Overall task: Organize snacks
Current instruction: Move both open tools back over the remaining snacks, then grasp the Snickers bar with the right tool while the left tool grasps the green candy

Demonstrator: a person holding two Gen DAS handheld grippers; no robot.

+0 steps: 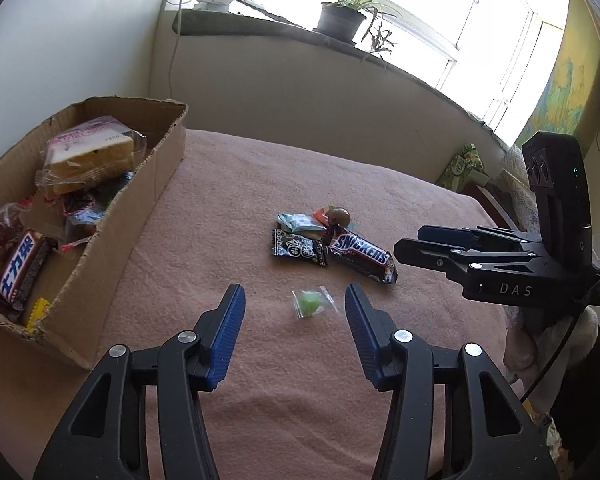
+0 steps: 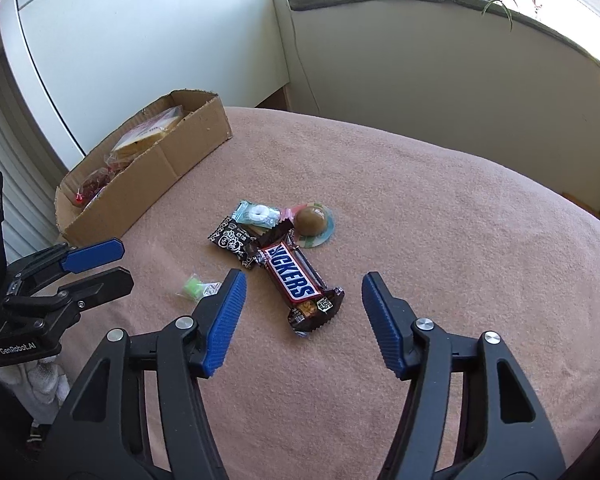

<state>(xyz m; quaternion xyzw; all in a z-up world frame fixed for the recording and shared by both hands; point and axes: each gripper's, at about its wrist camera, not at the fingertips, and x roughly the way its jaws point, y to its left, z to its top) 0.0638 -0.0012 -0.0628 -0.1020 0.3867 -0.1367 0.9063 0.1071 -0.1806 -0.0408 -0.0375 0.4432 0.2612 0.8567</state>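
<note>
The left gripper [image 1: 295, 300] hangs partly open and empty, the green candy [image 1: 309, 303] between its fingertips. The right gripper [image 2: 303, 289], likewise empty, frames the Snickers bar [image 2: 296, 278].

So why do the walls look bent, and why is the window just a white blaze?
Left wrist view: the wide lens curves the windowsill, and daylight washes out the window, leaving the plant pot dark. Right wrist view: same bending of the blanket edge, yet the Snickers bar reads sharply.
</note>
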